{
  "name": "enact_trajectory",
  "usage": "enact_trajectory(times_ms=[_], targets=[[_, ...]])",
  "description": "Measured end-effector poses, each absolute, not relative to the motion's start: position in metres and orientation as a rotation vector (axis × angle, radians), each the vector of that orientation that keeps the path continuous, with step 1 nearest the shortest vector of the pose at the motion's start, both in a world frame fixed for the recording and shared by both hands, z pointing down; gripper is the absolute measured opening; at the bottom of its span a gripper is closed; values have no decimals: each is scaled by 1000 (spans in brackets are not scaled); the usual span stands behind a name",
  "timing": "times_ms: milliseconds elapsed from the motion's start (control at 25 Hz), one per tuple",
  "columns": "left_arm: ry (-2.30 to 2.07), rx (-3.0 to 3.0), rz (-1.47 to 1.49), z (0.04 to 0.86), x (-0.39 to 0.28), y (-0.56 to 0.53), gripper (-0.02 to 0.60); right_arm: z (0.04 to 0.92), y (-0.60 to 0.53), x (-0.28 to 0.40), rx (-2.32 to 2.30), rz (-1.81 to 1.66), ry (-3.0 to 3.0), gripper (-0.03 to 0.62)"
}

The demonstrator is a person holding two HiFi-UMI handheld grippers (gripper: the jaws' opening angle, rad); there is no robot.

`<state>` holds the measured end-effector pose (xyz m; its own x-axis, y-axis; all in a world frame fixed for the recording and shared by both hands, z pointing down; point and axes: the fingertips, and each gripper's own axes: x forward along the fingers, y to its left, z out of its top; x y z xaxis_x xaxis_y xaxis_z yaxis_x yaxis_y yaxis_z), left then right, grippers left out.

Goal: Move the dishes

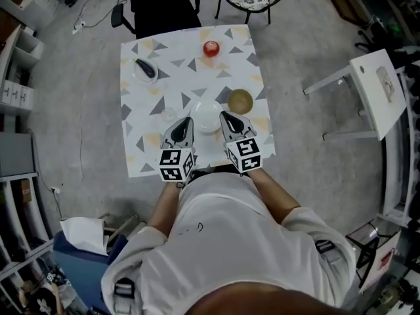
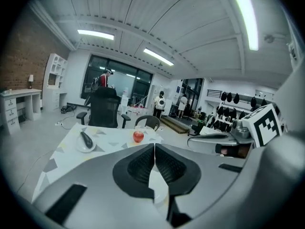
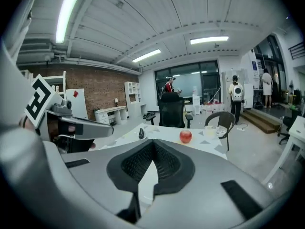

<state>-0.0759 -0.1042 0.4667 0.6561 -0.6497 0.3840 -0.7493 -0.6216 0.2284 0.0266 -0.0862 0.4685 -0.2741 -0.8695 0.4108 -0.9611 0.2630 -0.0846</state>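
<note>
Left hand-held gripper (image 1: 188, 121) and right hand-held gripper (image 1: 224, 116) both closed, nothing held, flanking white dish (image 1: 207, 115) at near edge of desk (image 1: 141, 113); brown bowl (image 1: 240, 101) just beside dish, to right.

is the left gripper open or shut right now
Shut. In its own view the left gripper has its jaws meeting at the tips, with nothing held between them.

White short-sleeved shirt (image 1: 230, 241); grey tongs (image 1: 188, 121) with black pads (image 2: 142, 167), black-and-white marker cubes (image 1: 176, 164).
</note>
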Motion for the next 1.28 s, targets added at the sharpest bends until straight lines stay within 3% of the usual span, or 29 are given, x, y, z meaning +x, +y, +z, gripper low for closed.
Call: enact_trajectory(times_ms=[560,1280], targets=[[-1243,2691,161,361,-70,-127,21,371,-105,43,1822,184,-2312,-3],[-1226,2689,198,370,-58,-120,21,372,-101,55,1823,194,-2327,-3]])
